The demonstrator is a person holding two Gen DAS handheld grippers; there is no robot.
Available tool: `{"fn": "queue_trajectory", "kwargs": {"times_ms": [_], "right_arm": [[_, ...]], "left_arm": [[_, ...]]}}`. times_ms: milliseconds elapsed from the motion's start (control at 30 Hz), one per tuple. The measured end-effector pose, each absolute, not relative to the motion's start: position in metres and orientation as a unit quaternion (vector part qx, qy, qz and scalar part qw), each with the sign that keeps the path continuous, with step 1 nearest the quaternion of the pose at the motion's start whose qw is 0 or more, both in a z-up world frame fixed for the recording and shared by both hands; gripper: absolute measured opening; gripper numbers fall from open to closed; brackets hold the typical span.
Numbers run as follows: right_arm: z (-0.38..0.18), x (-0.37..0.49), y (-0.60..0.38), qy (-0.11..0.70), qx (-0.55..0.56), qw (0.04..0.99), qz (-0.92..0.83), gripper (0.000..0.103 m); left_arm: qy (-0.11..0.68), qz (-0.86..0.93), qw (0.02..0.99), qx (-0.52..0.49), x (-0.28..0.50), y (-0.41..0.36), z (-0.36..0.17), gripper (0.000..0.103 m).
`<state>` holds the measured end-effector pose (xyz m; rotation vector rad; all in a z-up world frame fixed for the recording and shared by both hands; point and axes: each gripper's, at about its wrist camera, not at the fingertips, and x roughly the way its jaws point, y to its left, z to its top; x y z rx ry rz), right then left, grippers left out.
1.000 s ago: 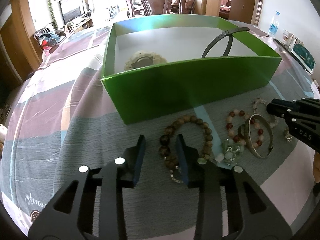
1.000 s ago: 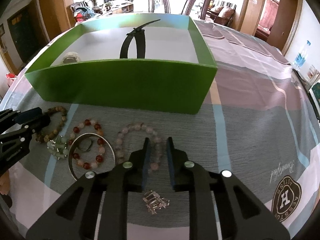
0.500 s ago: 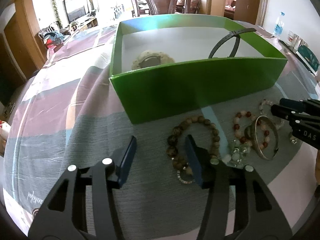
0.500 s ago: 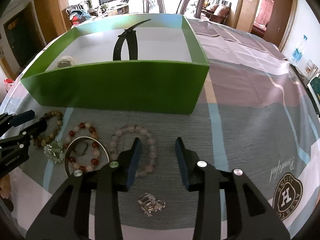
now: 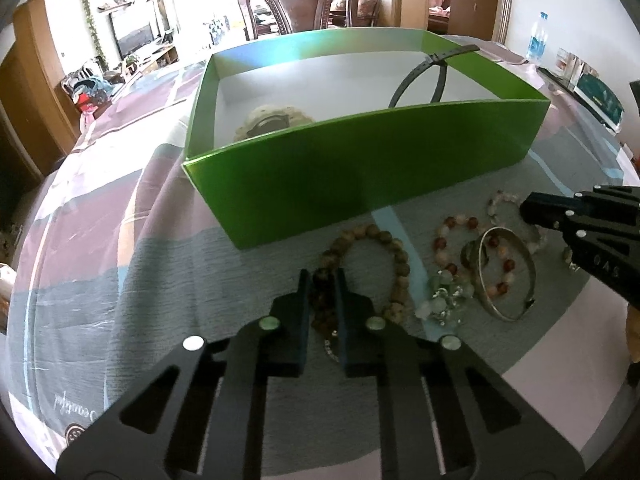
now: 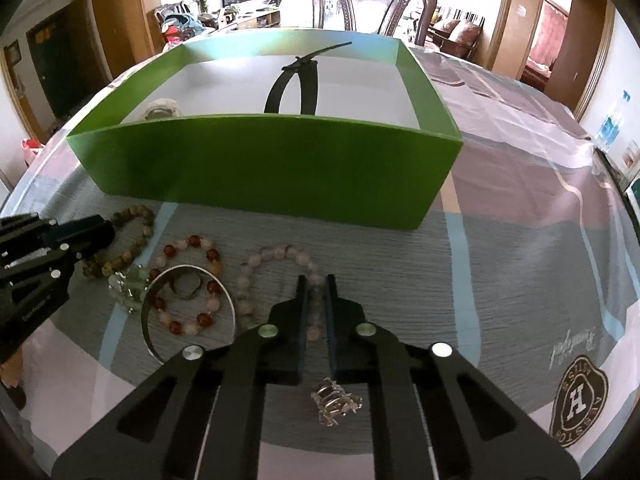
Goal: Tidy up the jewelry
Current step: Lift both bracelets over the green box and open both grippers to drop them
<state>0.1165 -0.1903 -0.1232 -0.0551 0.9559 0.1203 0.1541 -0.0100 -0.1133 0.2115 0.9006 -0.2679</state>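
A green box (image 5: pixel 360 168) stands on the tablecloth and holds a black strap (image 5: pixel 424 76) and a pale bracelet (image 5: pixel 272 120). In front of it lie several bracelets. My left gripper (image 5: pixel 324 276) is shut on the brown wooden bead bracelet (image 5: pixel 396 256), down on the cloth. My right gripper (image 6: pixel 314 280) is shut on the pale pink bead bracelet (image 6: pixel 272 256), also on the cloth. Between them lie a red-and-white bead bracelet (image 6: pixel 192 284), a silver bangle (image 6: pixel 160 308), a small ring (image 6: pixel 186 286) and a green bead bracelet (image 6: pixel 128 284).
A crystal hair clip (image 6: pixel 334 400) lies on the cloth under my right gripper. A wooden chair (image 6: pixel 376 4) stands behind the box. A water bottle (image 5: pixel 536 40) and boxes (image 5: pixel 596 96) stand at the table's far right. The table edge curves near on both sides.
Both grippers were open half a second ago; each has since closed on its bracelet, the left on the brown beads, the right on the pink beads.
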Motion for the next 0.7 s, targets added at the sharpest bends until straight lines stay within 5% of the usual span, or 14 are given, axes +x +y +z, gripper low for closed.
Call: {"fn": "queue_trajectory", "kwargs": {"times_ms": [433, 700], "right_arm": [[-0.072, 0.097, -0.197, 0.350, 0.020, 0.933, 0.084, 0.008], [-0.042, 0.104, -0.207, 0.363, 0.060, 0.923, 0.112, 0.008]], "left_arm": [[0.402, -0.139, 0.902, 0.079, 0.144, -0.005, -0.091, 0.011], [0.367, -0.151, 0.914, 0.086, 0.128, -0.008, -0.033, 0.011]]}}
